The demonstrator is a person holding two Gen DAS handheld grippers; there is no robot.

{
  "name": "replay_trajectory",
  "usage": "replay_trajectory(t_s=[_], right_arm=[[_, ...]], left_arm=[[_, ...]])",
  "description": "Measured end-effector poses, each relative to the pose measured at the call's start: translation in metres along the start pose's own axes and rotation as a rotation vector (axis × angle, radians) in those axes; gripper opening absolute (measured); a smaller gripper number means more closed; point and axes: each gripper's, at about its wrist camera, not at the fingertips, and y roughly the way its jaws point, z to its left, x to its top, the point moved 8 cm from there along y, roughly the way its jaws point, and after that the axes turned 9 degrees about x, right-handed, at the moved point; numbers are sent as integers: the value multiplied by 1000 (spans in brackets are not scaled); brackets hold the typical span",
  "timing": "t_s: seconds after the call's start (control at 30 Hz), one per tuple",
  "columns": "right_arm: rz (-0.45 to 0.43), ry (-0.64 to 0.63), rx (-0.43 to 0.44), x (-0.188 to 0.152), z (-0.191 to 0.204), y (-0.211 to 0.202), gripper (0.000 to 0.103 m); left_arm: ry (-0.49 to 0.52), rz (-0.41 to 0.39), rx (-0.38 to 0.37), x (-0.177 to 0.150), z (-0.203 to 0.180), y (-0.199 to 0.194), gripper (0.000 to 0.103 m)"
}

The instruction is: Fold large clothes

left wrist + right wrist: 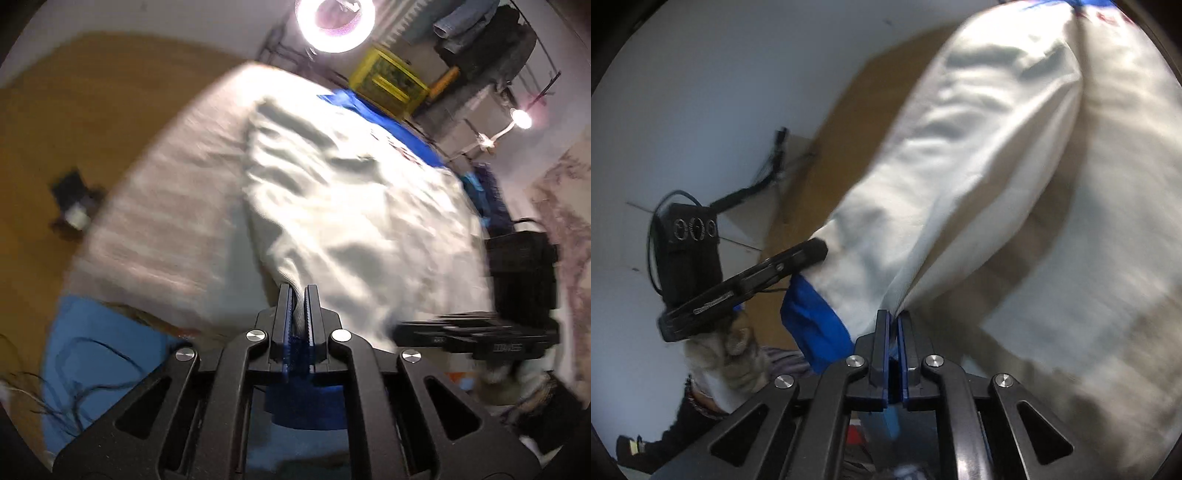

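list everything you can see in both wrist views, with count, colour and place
garment: one, white with blue trim, spread over the bed, its near edge pinched by both tools
bed cover: one, pale, under the garment
floor: tan, beyond the bed
ring light: one, lit white, top of the left wrist view
crate: one, yellow, past the bed
hanging clothes: several, denim and dark, top right
black box with cable: one, left of the right wrist view
left tool: black, shut on the garment
right tool: black, shut on the garment
hand: one, gripping the left tool's handle
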Motion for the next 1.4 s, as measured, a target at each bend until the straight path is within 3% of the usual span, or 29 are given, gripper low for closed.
replay_trajectory(t_s=[0.1, 0.2, 0.3, 0.37, 0.4, 0.43, 0.5, 0.6, 0.73, 1.1, 1.27, 1.4], right_arm=[[40, -39, -93, -6, -4, 8, 1], [83, 17, -160, -20, -33, 17, 1], [86, 36, -170, -26, -44, 18, 1], [106, 31, -172, -27, -43, 16, 6], [113, 21, -177, -29, -41, 13, 7], [111, -4, -195, -28, -39, 9, 12], [75, -74, -235, -17, -34, -12, 24], [20, -141, -259, -4, -23, -28, 29], [-21, -221, -330, 13, -23, -28, 29], [54, -224, -357, 3, -47, 8, 28], [52, -178, -327, 6, -49, 0, 28], [-11, -235, -352, 19, -36, -20, 28]], left_arm=[[-29, 108, 52, -18, 16, 28, 4], [-5, 209, 82, -43, 13, 56, 4], [54, 204, 96, -48, 2, 58, 4], [37, 184, 76, -42, 0, 53, 6], [6, 162, 55, -36, 2, 48, 15], [-15, 147, 45, -32, 7, 44, 32], [-71, 111, 35, -21, 15, 40, 53], [-146, 135, -7, -17, 28, 45, 54], [-221, 189, -27, -14, 40, 66, 54], [-323, 223, -85, 12, 69, 98, 55], [-376, 241, -175, 16, 66, 106, 63], [-442, 256, -250, 12, 67, 106, 62]])
